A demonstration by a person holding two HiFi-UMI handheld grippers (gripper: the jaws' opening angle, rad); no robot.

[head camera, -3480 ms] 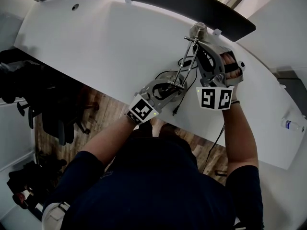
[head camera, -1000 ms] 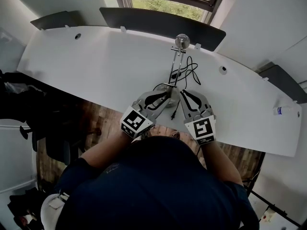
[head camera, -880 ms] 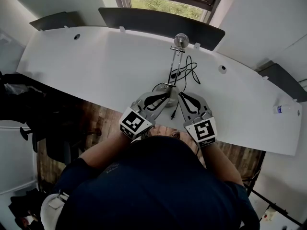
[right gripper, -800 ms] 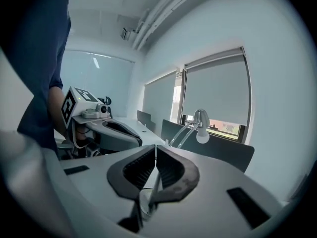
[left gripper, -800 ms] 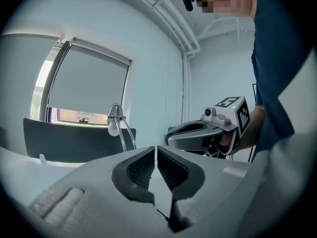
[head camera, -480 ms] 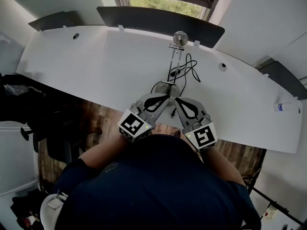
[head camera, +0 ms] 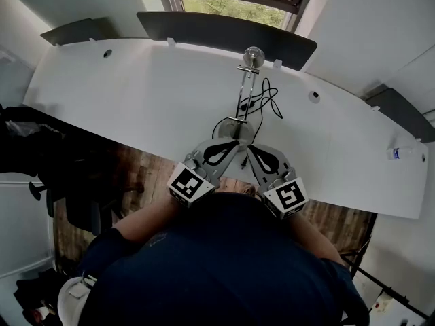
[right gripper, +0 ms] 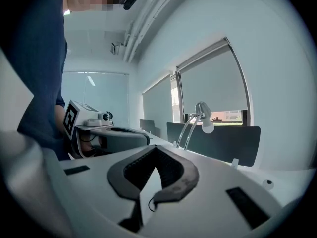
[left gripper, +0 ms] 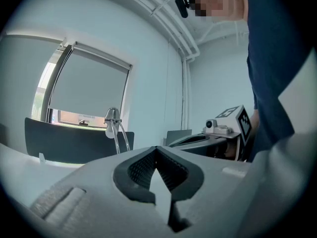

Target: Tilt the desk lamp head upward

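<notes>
The chrome desk lamp stands on the white desk (head camera: 136,94), its head (head camera: 254,55) at the far edge above the thin double arm (head camera: 243,90) and round base (head camera: 237,123). In the left gripper view the lamp head (left gripper: 112,117) shows against the window, and in the right gripper view the lamp head (right gripper: 203,115) shows its white bulb. Both grippers sit side by side at the near desk edge, short of the base and touching nothing. The left gripper (head camera: 233,143) (left gripper: 157,148) is shut and empty. My right gripper (head camera: 249,147) (right gripper: 156,148) is shut and empty too.
A black cable (head camera: 263,101) lies coiled beside the lamp arm. A dark divider panel (head camera: 224,29) runs along the desk's far edge under the window. A small bottle (head camera: 399,153) lies at the far right. Dark chairs (head camera: 41,141) stand left of the desk.
Both grippers have drawn back from the lamp towards the person, and both pairs of jaws have closed. The lamp stands free.
</notes>
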